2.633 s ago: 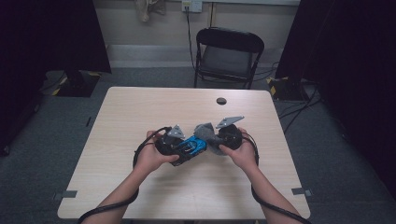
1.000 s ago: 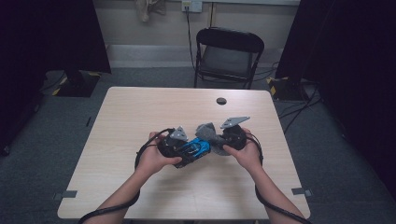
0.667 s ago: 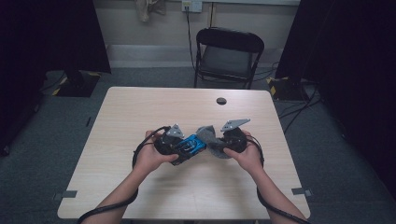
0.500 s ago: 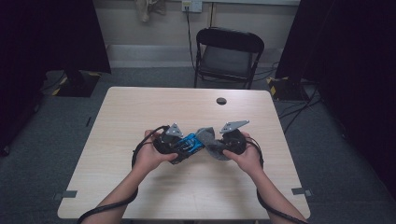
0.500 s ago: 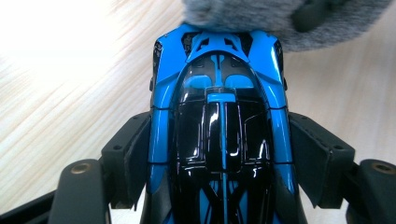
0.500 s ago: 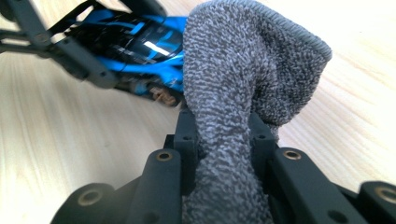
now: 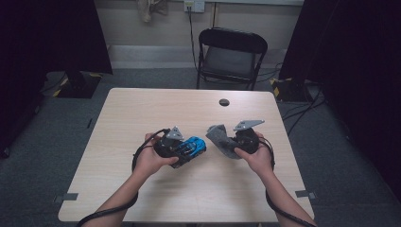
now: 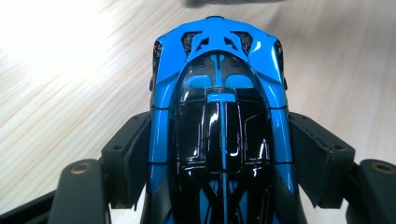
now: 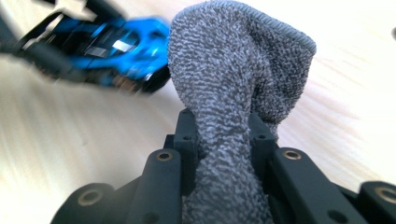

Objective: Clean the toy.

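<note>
The left gripper (image 7: 182, 150) is clamped on a blue and black toy sports car (image 7: 191, 146), held just above the middle of the light wooden table (image 7: 142, 109); in the left gripper view the two black jaws press against the car's (image 8: 219, 126) flanks on either side, and the car's lower end is cut off by the bottom edge, so its wheels and underside cannot be made out. The left hand (image 7: 153, 158) wraps the gripper's body from below and covers most of it in the high view, where only the grey plate on top and a loop of black cable stand clear. The right gripper (image 7: 227, 144) holds a grey terry cloth (image 7: 220, 137), bunched and pinched between jaws drawn narrow around it; in the right gripper view the cloth (image 9: 233, 93) rises as a folded lump that covers the jaw tips, and the car (image 9: 112, 49) appears behind it as a smeared blue shape, too blurred for detail. In the high view the cloth and the car are near each other with a small gap between them. The right hand (image 7: 257, 156) grips from the near side. A small dark round object (image 7: 224, 102) lies near the table's far edge, too small to identify. A black folding chair (image 7: 231, 54) stands beyond the table.
</note>
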`<state>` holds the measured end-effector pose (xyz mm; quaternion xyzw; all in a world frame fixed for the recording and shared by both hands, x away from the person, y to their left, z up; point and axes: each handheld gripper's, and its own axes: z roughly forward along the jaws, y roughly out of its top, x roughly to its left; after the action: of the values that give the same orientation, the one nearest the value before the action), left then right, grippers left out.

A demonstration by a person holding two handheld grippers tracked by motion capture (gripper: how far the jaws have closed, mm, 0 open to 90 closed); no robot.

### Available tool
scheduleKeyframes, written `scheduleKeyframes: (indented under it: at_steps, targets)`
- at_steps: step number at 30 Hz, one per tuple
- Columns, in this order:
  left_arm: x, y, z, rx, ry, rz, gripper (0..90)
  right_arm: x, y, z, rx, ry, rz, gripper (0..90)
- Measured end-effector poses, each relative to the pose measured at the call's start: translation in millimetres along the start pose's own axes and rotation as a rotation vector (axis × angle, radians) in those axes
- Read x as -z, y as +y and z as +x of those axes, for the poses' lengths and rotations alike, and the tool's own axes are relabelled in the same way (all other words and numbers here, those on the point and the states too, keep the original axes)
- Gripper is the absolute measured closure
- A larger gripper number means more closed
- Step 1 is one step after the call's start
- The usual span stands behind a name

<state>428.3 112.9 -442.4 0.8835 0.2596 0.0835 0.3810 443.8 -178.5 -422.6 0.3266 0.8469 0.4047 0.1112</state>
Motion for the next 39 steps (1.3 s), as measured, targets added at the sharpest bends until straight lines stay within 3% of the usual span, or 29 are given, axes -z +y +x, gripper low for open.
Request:
scheduleKeyframes:
  at_steps: [5, 8, 12, 26, 39]
  targets:
    - [-7.1, 9.1, -13.8, -0.037, -0.044, -0.007, 28.2, -8.6, 8.7, 1.0, 0.016, 0.011, 0.017, 72.1]
    - [-9.6, 11.2, -18.4, -0.059, -0.057, 0.002, 28.2, -14.4, 10.8, 3.2, 0.028, 0.033, 0.027, 72.1]
    - [-10.4, 11.4, -19.2, -0.061, -0.058, 0.004, 28.2, -17.8, 11.1, 5.0, 0.045, 0.057, 0.039, 72.1]
    - [-7.8, 8.3, -6.8, -0.023, -0.019, 0.011, 28.2, -20.2, 6.9, 10.7, 0.043, 0.081, 0.049, 72.1]
    - [-3.1, 2.0, 11.5, 0.033, 0.032, 0.016, 28.3, -22.5, 3.0, 24.7, 0.082, 0.094, 0.063, 72.1]
